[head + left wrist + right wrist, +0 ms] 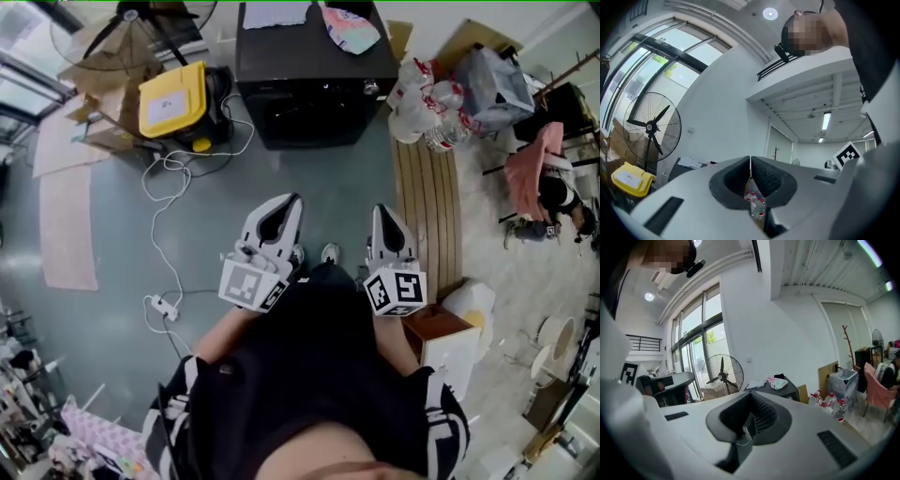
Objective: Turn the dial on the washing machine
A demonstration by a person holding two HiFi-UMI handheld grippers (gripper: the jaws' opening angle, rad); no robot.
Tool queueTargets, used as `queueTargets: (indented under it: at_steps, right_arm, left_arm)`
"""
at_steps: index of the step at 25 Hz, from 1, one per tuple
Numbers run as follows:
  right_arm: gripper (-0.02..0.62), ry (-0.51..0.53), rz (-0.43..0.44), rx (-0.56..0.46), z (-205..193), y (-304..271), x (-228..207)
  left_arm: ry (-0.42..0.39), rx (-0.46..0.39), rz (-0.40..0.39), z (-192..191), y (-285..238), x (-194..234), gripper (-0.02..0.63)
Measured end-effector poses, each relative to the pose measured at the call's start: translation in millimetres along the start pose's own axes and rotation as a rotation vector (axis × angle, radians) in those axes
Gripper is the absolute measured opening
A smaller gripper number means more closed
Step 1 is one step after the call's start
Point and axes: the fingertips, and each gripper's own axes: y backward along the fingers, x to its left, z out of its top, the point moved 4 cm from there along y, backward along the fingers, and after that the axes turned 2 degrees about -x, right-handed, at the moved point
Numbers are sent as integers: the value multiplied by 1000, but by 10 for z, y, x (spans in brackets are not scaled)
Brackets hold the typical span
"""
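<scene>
The black washing machine (314,84) stands on the floor ahead of me, with papers and a folded cloth on its top; its dial is too small to make out. It also shows as a dark box in the right gripper view (783,389). My left gripper (286,202) and right gripper (385,213) hang side by side close to my body, well short of the machine, both pointing toward it. The left gripper (750,160) has its jaws together with nothing held. The right gripper (751,395) is likewise shut and empty.
A yellow floor machine (173,98) sits left of the washer, with a white cable running to a power strip (164,307). Packs of water bottles (427,103) and a wooden board (433,197) lie to the right. A standing fan (722,373) and a small white cabinet (450,342) are nearby.
</scene>
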Motion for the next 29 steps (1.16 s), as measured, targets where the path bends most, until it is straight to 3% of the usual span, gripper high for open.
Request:
queueTargets:
  at_steps: [13,29]
  right_arm:
    - [25,43,-4,-20,92,-9,15]
    - [25,13,6,-37,139,-7,-43]
  left_arm:
    - [-14,8,-29,-1,-129,-93,28]
    - [-5,-15,-27,30,-216,-101,28]
